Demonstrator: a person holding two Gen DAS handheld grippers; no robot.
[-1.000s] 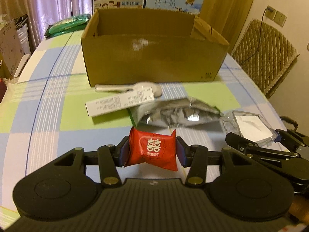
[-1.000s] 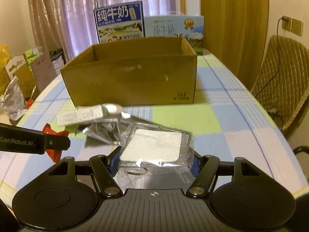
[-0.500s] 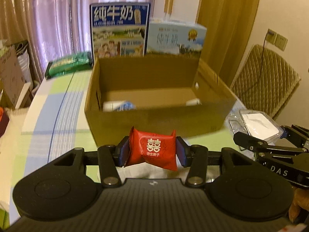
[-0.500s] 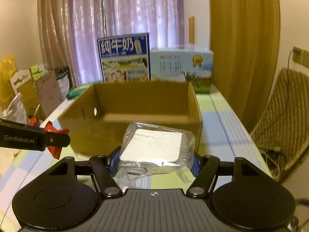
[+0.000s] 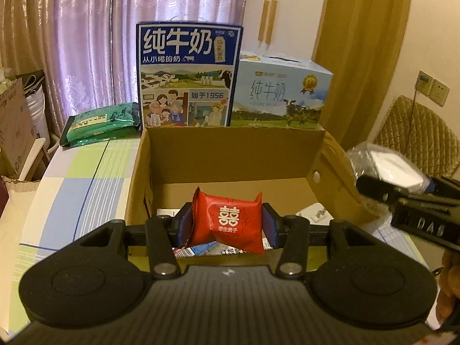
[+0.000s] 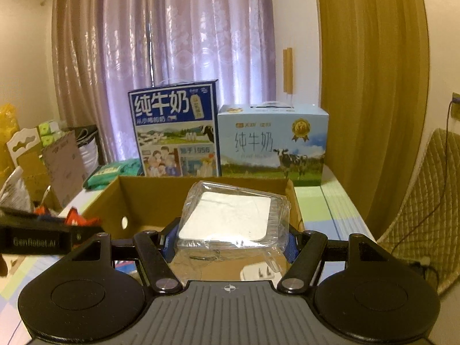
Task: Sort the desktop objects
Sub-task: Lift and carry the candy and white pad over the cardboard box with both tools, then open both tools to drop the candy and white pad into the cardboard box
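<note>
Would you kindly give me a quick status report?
Left tongs shut on red packet. Right tongs shut on clear pack. Both above open cardboard box. Nothing blocking.

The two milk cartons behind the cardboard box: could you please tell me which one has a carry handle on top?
The pale blue milk carton on the right has the handle; the taller dark blue milk carton beside it shows none.
</note>
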